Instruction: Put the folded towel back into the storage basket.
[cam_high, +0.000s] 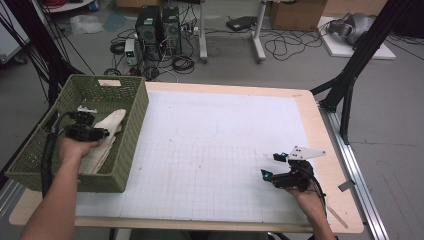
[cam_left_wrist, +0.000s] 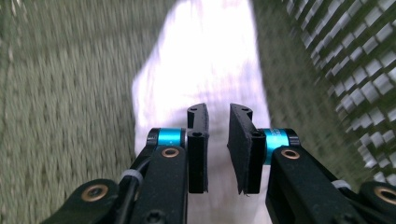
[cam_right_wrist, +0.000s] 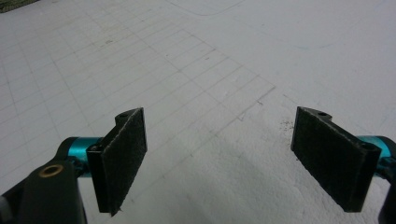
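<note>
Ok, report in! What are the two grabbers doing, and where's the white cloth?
Left gripper above white cloth, jaws narrowly apart, empty. Cloth lying in green basket. Right gripper wide open over the gridded mat. Nothing in the way.

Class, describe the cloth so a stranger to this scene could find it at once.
Start at the green woven basket on the table's left edge. Inside lies the cloth, stretched lengthwise under the left hand-held gripper. It is the one pale, soft thing against the basket's dark weave.
</note>
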